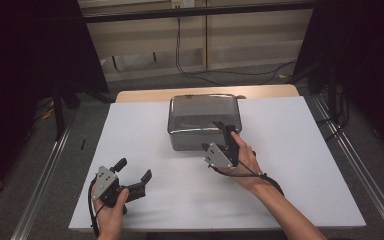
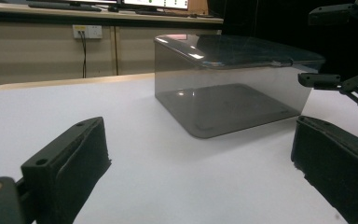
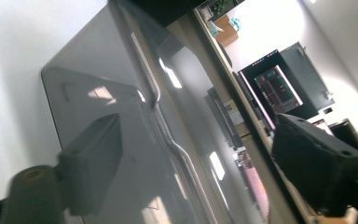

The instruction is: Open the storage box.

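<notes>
Box (image 1: 203, 121): smoky grey see-through plastic, smooth and glossy, with rounded corners and a flat lid (image 2: 242, 51) that catches bright glints.
Box shape: low and rectangular; its long axis runs left to right across the sheet (image 1: 130, 150) in the high view, and a long side faces the person.
Box place: on the far middle of the sheet, upright, lid on top.
Sheet: matt white, flat and smooth, lying over a pale wooden table (image 1: 145, 94) whose far edge shows behind the box.
Right gripper (image 1: 223, 131): black jaws with soft-looking dark pads and a grey three-cornered plate on its body; it is at the box's near right corner, rolled onto its side, jaws pointing at the box.
Right jaws: fairly wide apart; in the right gripper view the box's lid edge runs between them and neither pad presses on it.
Right hand (image 1: 245, 160): forearm comes in slanting from the lower right, wrist bent toward the box.
Left gripper (image 1: 135, 169): well short of the box, low over the near left of the sheet, pointing toward the box.
Left jaws: spread wide, nothing between them.
Left hand (image 1: 111, 212): wrapped round the gripper's body, at the sheet's near edge.
</notes>
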`<state>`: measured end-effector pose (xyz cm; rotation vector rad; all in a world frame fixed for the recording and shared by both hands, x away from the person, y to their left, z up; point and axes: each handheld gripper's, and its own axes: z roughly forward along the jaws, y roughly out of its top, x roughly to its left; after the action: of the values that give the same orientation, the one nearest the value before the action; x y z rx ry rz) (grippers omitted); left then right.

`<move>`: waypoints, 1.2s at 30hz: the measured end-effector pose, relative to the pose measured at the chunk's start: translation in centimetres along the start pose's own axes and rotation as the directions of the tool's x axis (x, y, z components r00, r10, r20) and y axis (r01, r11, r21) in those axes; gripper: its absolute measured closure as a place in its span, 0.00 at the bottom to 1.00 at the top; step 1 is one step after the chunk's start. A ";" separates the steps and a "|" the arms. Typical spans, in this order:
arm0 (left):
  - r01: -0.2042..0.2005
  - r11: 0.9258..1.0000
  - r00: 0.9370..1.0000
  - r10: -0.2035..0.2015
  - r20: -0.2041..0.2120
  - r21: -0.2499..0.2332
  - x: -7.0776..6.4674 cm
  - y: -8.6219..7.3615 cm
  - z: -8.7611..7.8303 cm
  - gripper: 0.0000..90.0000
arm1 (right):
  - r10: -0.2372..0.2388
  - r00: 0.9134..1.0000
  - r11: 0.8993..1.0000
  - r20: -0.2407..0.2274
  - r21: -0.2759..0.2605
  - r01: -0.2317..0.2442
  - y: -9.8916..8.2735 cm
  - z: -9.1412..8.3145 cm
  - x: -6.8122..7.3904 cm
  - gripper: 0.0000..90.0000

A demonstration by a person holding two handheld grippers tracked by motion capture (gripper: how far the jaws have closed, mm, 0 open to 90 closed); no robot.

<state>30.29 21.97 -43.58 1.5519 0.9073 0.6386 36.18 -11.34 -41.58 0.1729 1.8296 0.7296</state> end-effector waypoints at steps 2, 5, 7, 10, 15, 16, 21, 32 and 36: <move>0.001 1.000 1.000 -0.001 0.001 -0.001 0.0 0.0 0.0 0.04 | -0.033 0.999 0.999 -0.001 0.009 0.033 0.1 0.1 0.4 0.23; -0.004 1.000 1.000 0.004 0.002 -0.001 0.0 0.0 0.0 0.04 | -0.073 0.997 0.997 0.009 0.018 0.073 0.0 0.4 0.8 0.25; -0.007 1.000 1.000 0.007 0.005 0.001 -0.1 0.0 0.1 0.04 | -0.108 0.994 0.994 0.019 0.022 0.108 0.2 0.6 1.1 0.31; -0.003 1.000 1.000 0.003 0.003 0.002 -0.1 0.0 0.1 0.04 | -0.153 0.988 0.988 0.027 0.037 0.152 0.2 0.7 1.2 0.36; -0.004 1.000 1.000 0.004 0.002 0.003 0.0 0.0 0.1 0.04 | -0.237 0.971 0.970 0.025 0.064 0.235 0.3 1.0 1.4 0.46; -0.003 1.000 1.000 0.003 0.001 0.002 -0.1 0.0 0.1 0.04 | -0.237 0.971 0.970 0.025 0.064 0.235 0.3 1.0 1.4 0.46; -0.002 1.000 1.000 0.002 0.003 0.007 0.0 0.0 0.1 0.04 | -0.309 0.951 0.948 0.013 0.089 0.307 0.6 1.4 2.0 0.54; -0.011 1.000 1.000 0.011 0.010 0.019 -0.1 -0.1 0.2 0.04 | -0.360 0.933 0.929 0.006 0.087 0.359 0.8 1.6 2.4 0.76; -0.009 1.000 1.000 0.009 0.003 0.018 -0.1 -0.1 0.2 0.04 | -0.359 0.933 0.930 0.012 0.092 0.356 0.9 1.4 2.4 0.80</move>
<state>30.42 21.75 -43.72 1.5733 0.9067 0.6362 36.35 -9.00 -43.31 -0.0930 1.8007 0.3880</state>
